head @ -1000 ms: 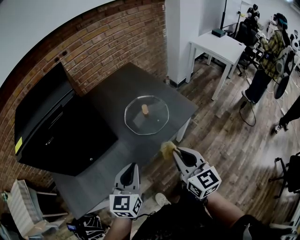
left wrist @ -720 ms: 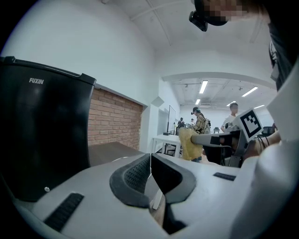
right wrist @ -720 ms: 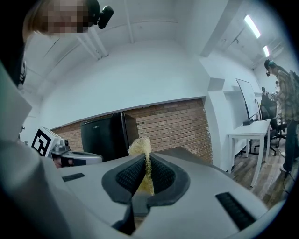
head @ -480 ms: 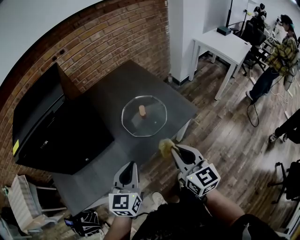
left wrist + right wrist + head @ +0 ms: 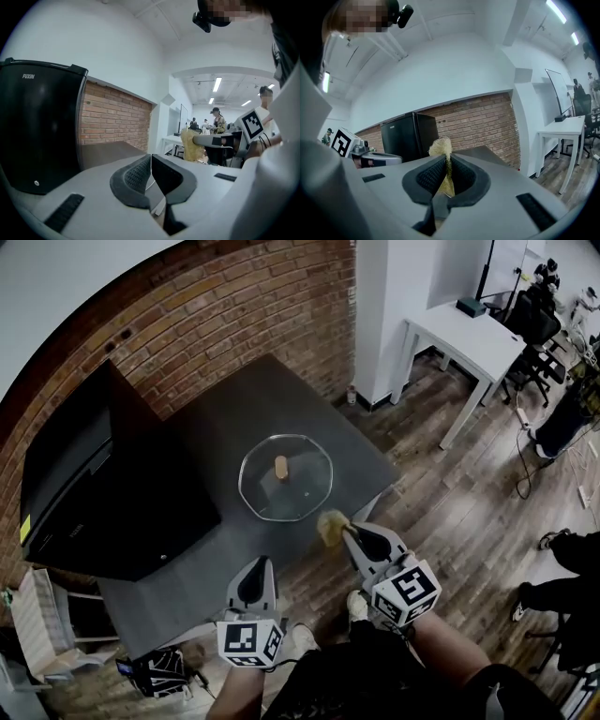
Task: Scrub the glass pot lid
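The glass pot lid (image 5: 285, 477) lies flat on the dark grey table (image 5: 225, 437), its tan knob (image 5: 280, 466) pointing up. My right gripper (image 5: 345, 532) hangs just off the table's near edge, below and right of the lid, shut on a yellow scrub sponge (image 5: 331, 527). In the right gripper view the sponge (image 5: 441, 149) sticks up between the pinched jaws. My left gripper (image 5: 255, 589) is lower left, over the table's near corner, shut with nothing in it. The left gripper view shows the sponge (image 5: 190, 146) and right gripper to the right.
A black mini fridge (image 5: 84, 493) stands on the table's left end against the brick wall (image 5: 206, 324). A white table (image 5: 469, 329) stands at the far right, with office chairs (image 5: 539, 310) beyond. Wooden floor (image 5: 450, 512) lies right of the table.
The view has shifted so the table and lid sit slightly lower and left. My right gripper with the sponge has crept closer to the lid's near edge. The left gripper is steady.
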{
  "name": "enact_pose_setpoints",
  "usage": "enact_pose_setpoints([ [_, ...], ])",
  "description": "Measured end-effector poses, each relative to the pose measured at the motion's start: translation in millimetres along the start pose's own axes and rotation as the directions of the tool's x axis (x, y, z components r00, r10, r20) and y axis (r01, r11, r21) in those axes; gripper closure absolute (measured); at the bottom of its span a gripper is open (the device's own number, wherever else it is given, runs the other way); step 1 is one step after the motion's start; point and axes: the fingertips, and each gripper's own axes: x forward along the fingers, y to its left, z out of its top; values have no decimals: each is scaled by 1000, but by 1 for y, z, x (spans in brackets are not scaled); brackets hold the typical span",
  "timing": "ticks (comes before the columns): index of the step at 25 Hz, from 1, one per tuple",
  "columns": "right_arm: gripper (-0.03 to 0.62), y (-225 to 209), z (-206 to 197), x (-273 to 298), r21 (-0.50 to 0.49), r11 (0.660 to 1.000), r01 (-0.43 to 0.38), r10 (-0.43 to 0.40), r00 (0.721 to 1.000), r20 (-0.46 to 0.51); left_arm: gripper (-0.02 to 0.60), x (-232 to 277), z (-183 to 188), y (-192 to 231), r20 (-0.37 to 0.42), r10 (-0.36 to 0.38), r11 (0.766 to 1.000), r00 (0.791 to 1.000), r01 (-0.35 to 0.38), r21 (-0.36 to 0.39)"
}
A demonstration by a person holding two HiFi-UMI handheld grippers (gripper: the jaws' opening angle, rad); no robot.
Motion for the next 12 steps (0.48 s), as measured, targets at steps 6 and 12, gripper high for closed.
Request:
enact_pose_setpoints([
  [6, 560, -30, 2, 16, 2, 998, -58, 58, 998, -11, 543, 25, 3, -5, -5, 63, 998, 998, -63, 2],
  [12, 560, -55, 4, 24, 3, 992, -127, 127, 992, -24, 543, 44, 2, -17, -20, 132, 991, 991, -132, 2],
])
